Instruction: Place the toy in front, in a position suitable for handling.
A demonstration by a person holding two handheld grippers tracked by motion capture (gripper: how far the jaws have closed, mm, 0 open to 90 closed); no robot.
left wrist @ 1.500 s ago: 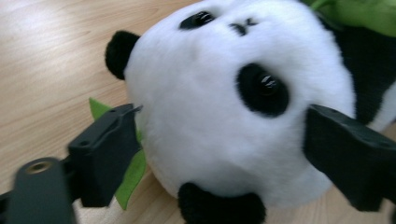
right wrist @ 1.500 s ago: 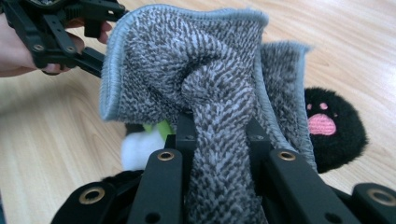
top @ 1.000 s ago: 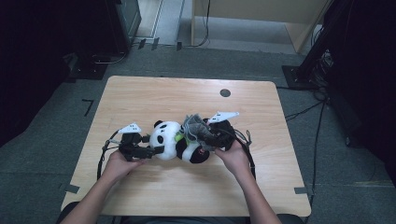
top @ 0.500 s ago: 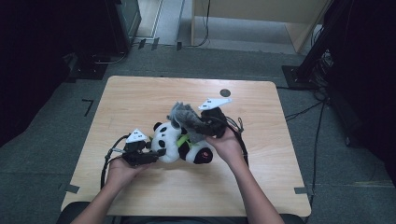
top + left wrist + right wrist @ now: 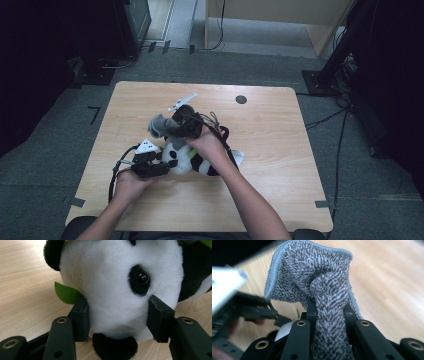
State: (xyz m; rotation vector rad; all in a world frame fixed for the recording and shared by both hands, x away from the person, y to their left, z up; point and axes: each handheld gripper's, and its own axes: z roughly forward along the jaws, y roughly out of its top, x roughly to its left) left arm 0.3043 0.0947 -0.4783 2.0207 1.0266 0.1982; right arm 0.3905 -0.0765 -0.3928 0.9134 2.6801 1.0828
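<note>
While the plush panda (image 5: pixel 192 160) lies on its side near the middle of the wooden table (image 5: pixel 280 150), the left gripper (image 5: pixel 167 165) has just been closing on its white head — both pads press into the fur, one beside a small green leaf (image 5: pixel 66 293), the other below the black eye patch. Just above the panda, the right gripper (image 5: pixel 172 127) pinches a bunched grey microfibre cloth (image 5: pixel 317 285) tight between its jaws — the cloth stands up out of them, off the table.
</note>
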